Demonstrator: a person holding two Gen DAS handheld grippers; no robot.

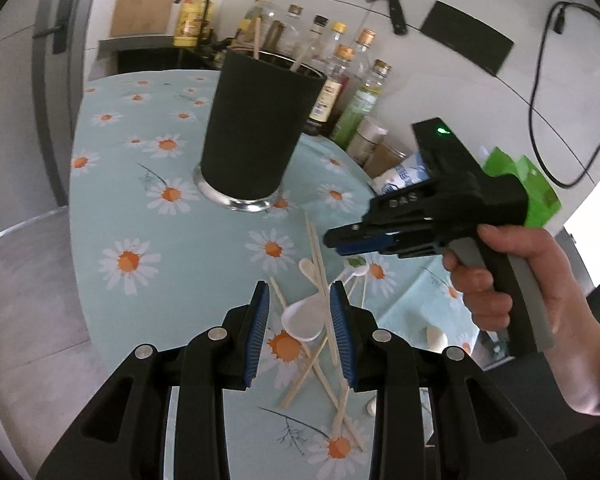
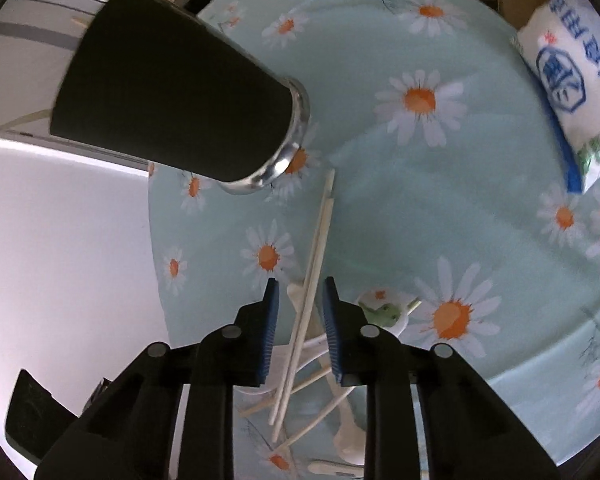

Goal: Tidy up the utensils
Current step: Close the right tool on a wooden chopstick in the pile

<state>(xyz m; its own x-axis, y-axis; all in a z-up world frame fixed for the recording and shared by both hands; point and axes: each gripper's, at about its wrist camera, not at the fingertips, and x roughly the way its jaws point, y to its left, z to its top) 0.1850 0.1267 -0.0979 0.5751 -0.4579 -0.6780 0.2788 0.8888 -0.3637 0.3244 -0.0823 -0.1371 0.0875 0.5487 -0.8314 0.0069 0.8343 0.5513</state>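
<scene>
Two chopsticks (image 2: 312, 280) are lying side by side in the heap on the cloth (image 2: 420, 220), near the holder (image 2: 172, 92). Right gripper (image 2: 300, 312) is straddling them, jaws apart, presumably lining up a grasp. Left gripper (image 1: 300, 320) is hovering, jaws apart, over a spoon (image 1: 304, 318). Heap's near end is getting hidden behind the fingers.

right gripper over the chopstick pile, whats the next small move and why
Probably lower the right gripper a little further and close on the pair of chopsticks. They run lengthwise between its blue pads with gaps either side, so nothing is gripped yet. The black holder stands upright just beyond, ready to take them.
</scene>
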